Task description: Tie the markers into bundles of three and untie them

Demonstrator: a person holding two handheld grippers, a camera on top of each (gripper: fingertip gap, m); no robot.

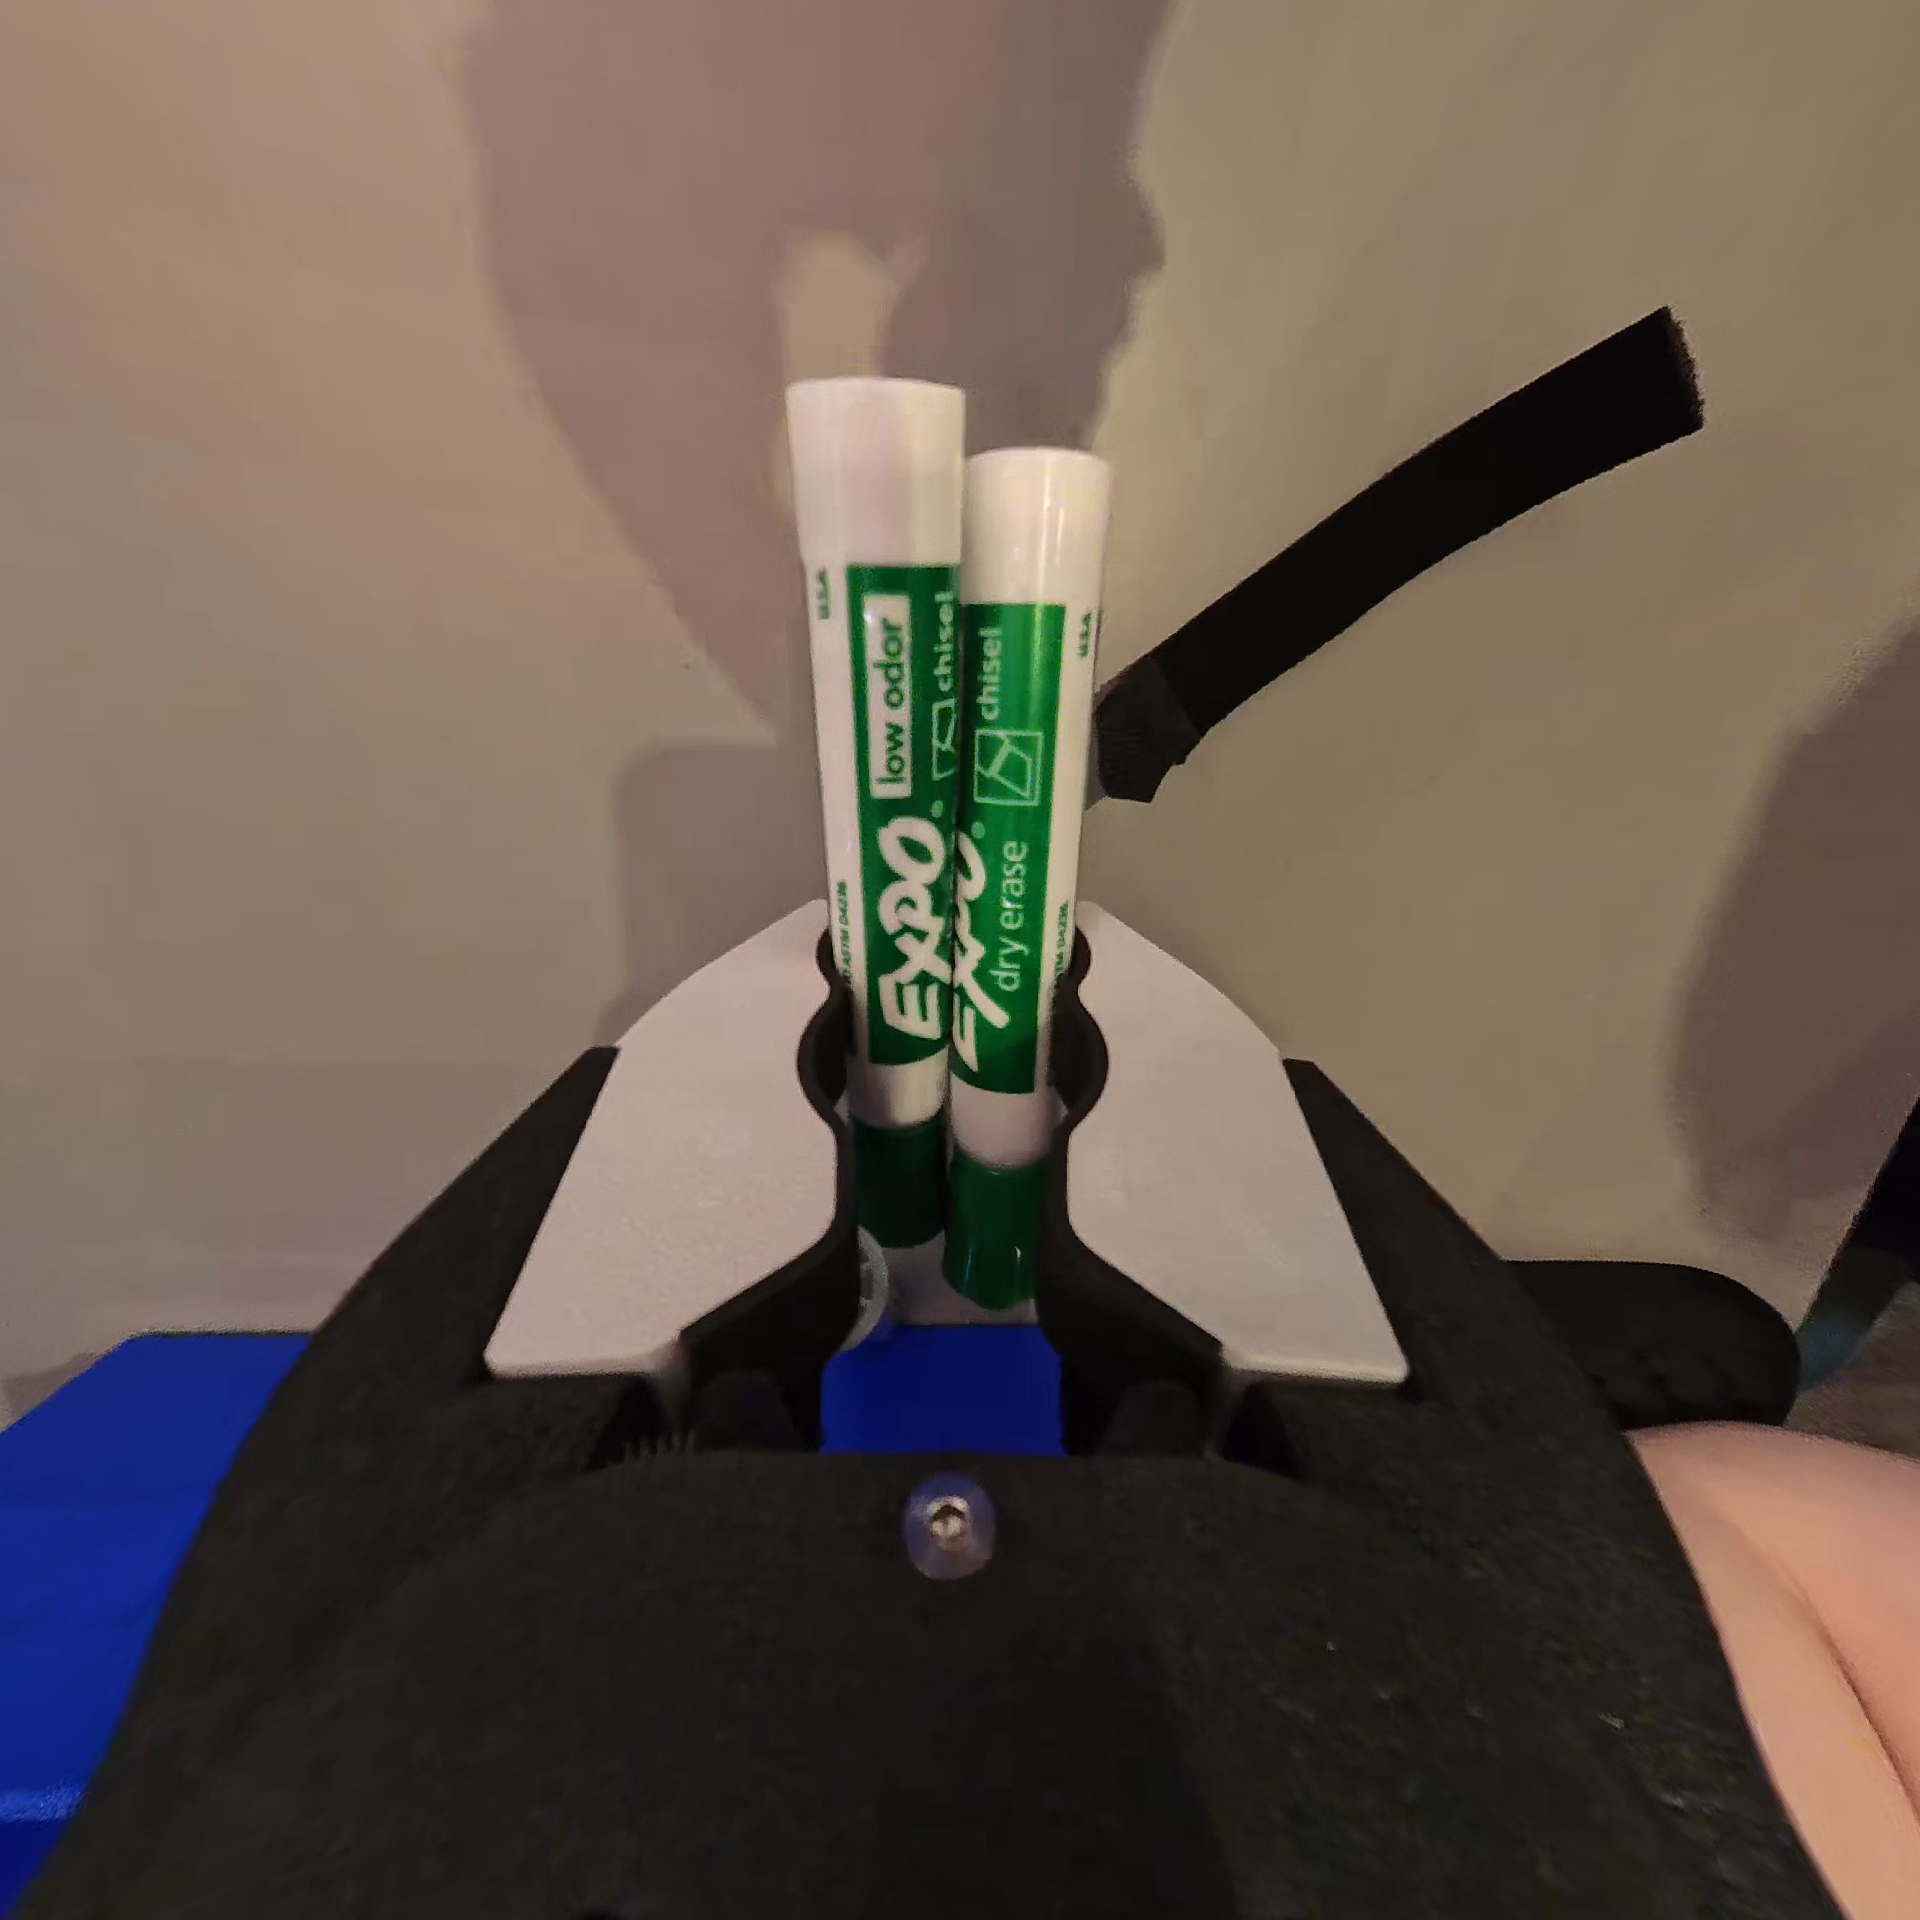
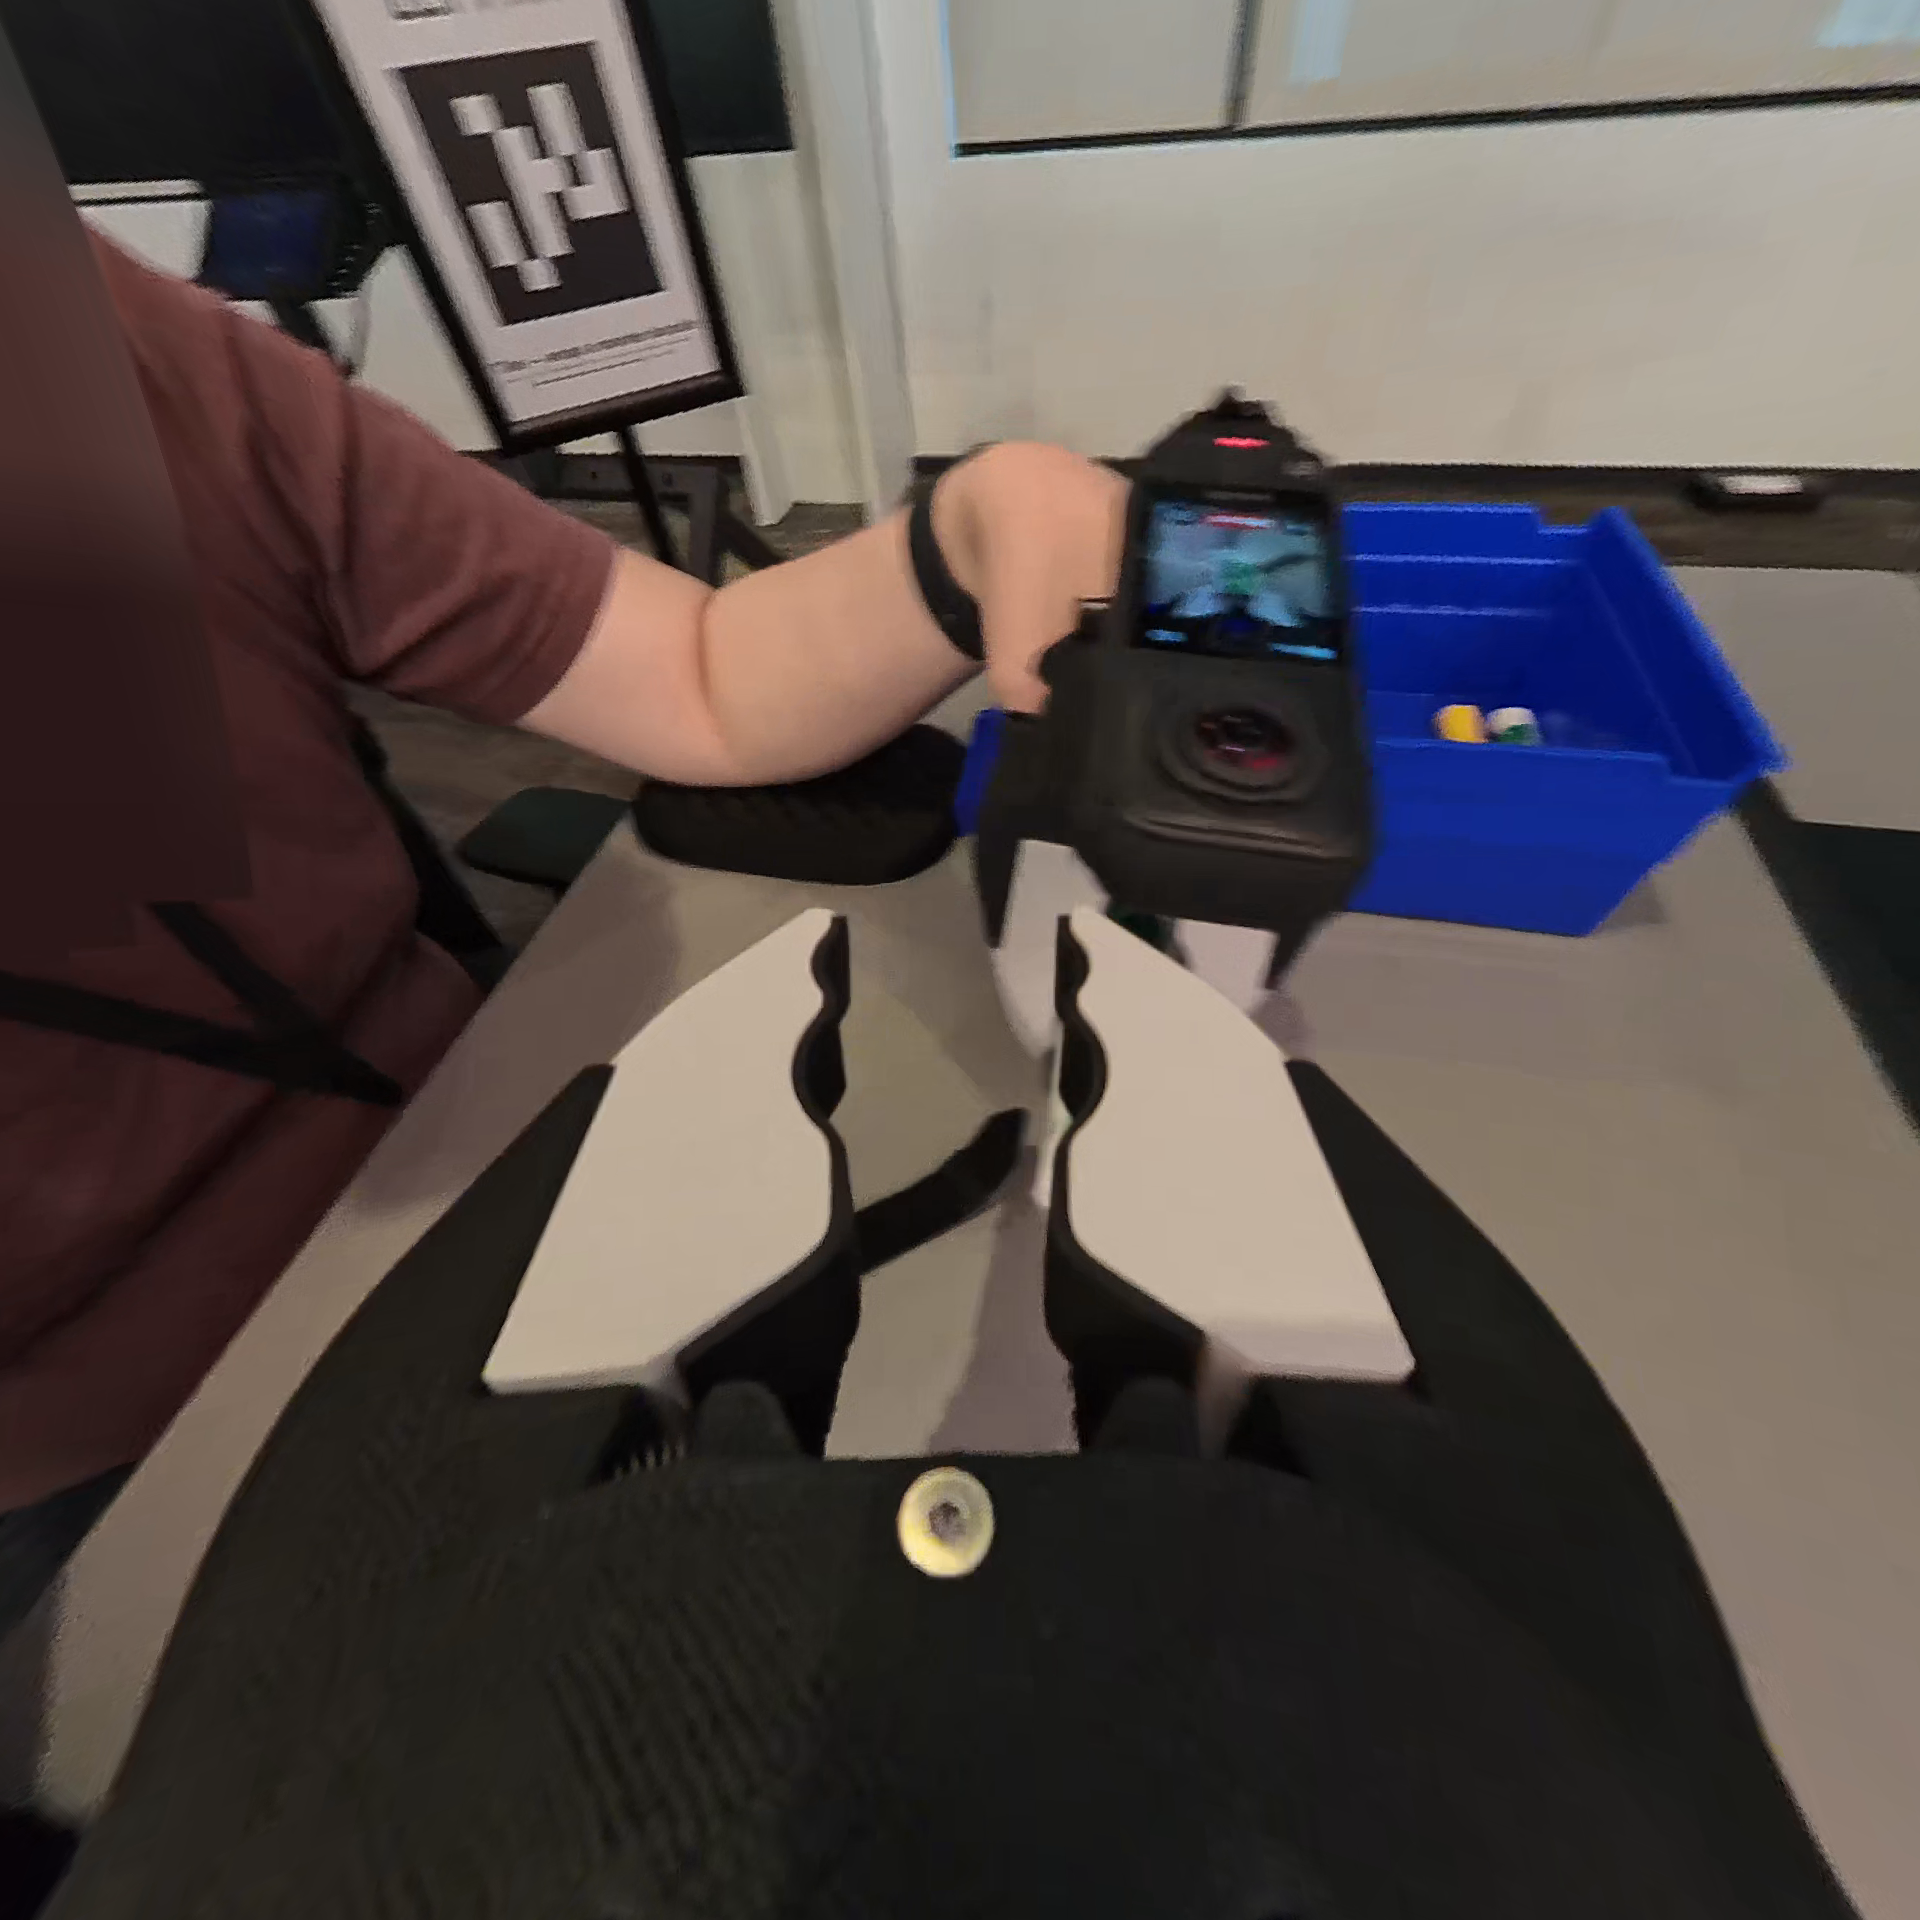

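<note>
In the left wrist view my left gripper (image 1: 951, 956) is shut on two green-and-white markers (image 1: 935, 831) held side by side, green caps toward me. A black strap (image 1: 1403, 582) sticks out from behind them, up to the right, its end free. In the right wrist view my right gripper (image 2: 951, 935) is open and empty above the grey table (image 2: 1558, 1143). A black strap end (image 2: 935, 1184) shows between its fingers; I cannot tell if it touches them. The left gripper (image 2: 1226, 727) is ahead, held by a hand; the markers are hidden there.
A blue bin (image 2: 1558, 810) with a few markers (image 2: 1486, 724) inside stands on the table behind the left gripper; its edge also shows in the left wrist view (image 1: 156, 1507). The person's arm (image 2: 779, 665) rests on a black pad (image 2: 800, 821). A board on a stand (image 2: 540, 208) is behind. There is about 15 cm between the tips of the two grippers.
</note>
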